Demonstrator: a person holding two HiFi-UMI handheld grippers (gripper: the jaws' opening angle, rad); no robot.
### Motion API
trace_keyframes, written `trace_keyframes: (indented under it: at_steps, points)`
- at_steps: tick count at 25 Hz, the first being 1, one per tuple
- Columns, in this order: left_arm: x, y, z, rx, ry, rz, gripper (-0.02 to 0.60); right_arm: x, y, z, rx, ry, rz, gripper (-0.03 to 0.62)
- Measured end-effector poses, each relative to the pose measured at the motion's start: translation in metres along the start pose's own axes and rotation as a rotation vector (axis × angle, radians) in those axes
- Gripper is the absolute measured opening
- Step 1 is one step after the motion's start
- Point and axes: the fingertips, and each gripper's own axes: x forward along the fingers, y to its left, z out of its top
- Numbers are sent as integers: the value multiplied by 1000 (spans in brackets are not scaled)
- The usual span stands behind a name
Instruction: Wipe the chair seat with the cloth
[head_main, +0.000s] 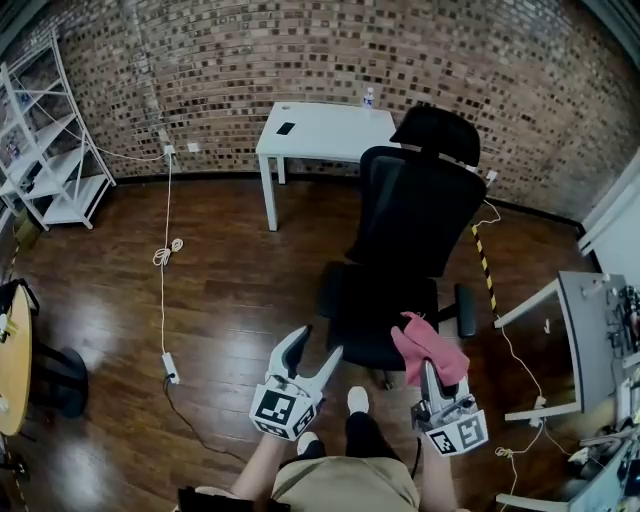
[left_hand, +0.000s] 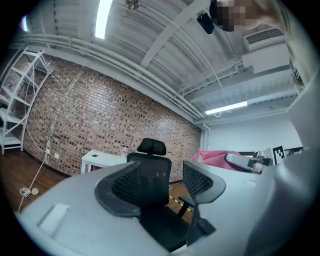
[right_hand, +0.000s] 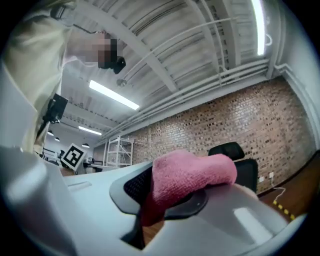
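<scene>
A black office chair (head_main: 415, 215) with a headrest stands mid-room, its seat (head_main: 375, 315) facing me. In the head view my right gripper (head_main: 430, 365) is shut on a pink cloth (head_main: 428, 346), held just off the seat's front right corner. The pink cloth (right_hand: 187, 177) fills the jaws in the right gripper view. My left gripper (head_main: 316, 350) is open with nothing between its fingers, held just off the seat's front left edge. Between its jaws the left gripper view shows the chair (left_hand: 152, 180), and the pink cloth (left_hand: 217, 157) appears at the right.
A white desk (head_main: 320, 135) stands behind the chair against the brick wall. A white shelf rack (head_main: 50, 140) is at far left. A white cable (head_main: 163, 250) and power strip lie on the wood floor. A grey table (head_main: 590, 330) is at right, a round wooden table (head_main: 12, 360) at left.
</scene>
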Motion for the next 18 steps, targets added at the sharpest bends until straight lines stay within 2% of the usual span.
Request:
trace_keyframes:
  at_steps: [3,6,13,18]
  points:
    - [-11,-20,3,34,6,-9,255,-19,-5,5,-53,33,-93,43]
    - [-14,-36,17,76,11,-1,255,-23,-17,9,-44,53,-150,41]
    - [0,-69,11,112,35,24,255,-44,-35,19,-34,66,-173,41]
    - [31,-123,-1,139,55,-28,255,-78,-66,32,-16,56,-197,41]
